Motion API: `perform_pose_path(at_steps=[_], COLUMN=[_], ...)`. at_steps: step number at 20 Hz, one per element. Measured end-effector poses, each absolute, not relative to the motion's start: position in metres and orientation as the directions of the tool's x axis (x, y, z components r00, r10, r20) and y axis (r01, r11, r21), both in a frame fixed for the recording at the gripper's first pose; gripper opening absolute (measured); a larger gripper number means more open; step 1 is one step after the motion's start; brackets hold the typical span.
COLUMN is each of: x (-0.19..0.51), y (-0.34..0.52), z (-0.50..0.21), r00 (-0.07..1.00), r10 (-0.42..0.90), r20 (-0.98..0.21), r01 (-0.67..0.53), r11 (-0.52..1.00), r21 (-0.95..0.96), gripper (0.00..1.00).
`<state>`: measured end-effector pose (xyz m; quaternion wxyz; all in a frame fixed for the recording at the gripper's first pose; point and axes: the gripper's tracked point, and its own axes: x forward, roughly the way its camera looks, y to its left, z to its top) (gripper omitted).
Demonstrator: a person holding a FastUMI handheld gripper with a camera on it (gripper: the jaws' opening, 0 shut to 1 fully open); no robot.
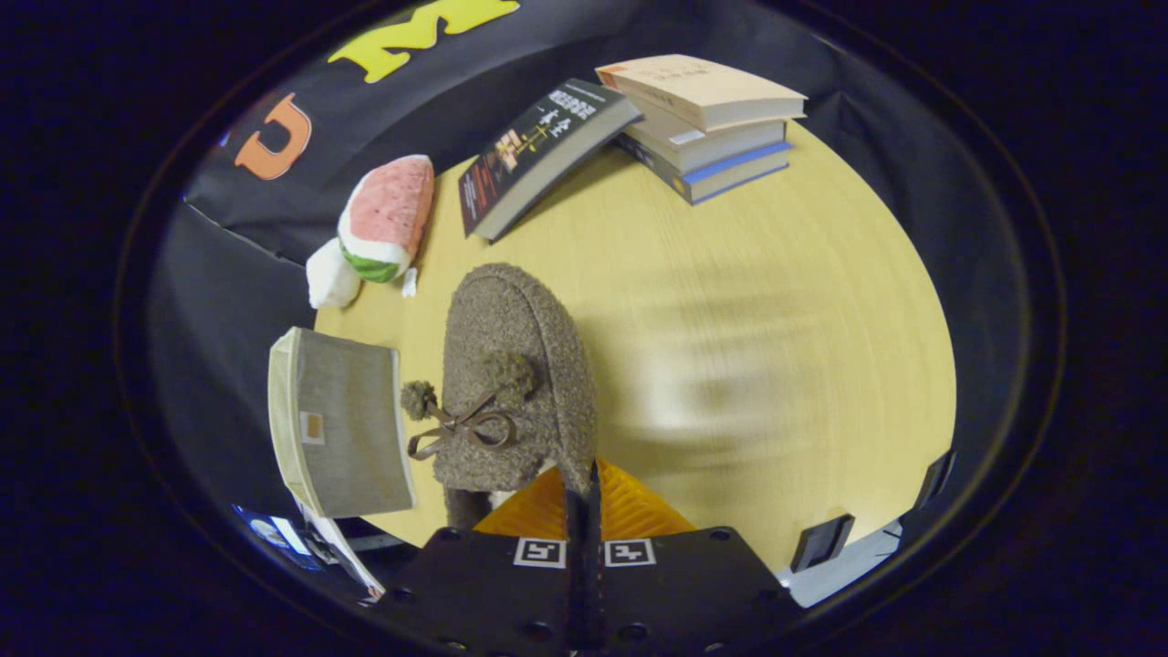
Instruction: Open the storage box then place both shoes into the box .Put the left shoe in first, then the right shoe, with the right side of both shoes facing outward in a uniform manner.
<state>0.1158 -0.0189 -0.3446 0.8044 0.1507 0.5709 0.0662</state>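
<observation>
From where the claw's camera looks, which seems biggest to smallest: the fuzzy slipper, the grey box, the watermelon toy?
1. Fuzzy slipper, though it sits right at the shut claw, so nearness inflates it.
2. Grey box, beside the slipper; close in apparent size, so this ranking is unsure.
3. Watermelon toy, farther back.

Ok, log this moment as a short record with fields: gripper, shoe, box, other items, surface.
gripper: gripper, jaws closed together on the heel rim of the shoe
shoe: fuzzy brown slipper with pom-pom bow, toe pointing away, appears lifted above the table
box: grey fabric storage box beside the slipper; whether it is open cannot be told
other items: watermelon plush, leaning dark book, book stack
surface: wooden table
</observation>
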Motion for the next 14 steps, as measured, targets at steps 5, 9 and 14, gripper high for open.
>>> perform_pose_path(at_steps=[5,9,14], x=[0.117,0.114,0.101], y=[0.048,0.12,0.228], z=[-0.288,-0.255,-0.246], r00=[0.385,0.384,0.346], r10=[0.313,0.349,0.398], r20=[-0.868,-0.855,-0.85], r01=[0.018,-0.044,-0.079], r11=[0.938,0.932,0.915], r21=[0.346,0.361,0.396], gripper=[0.01,0.01,0.01])
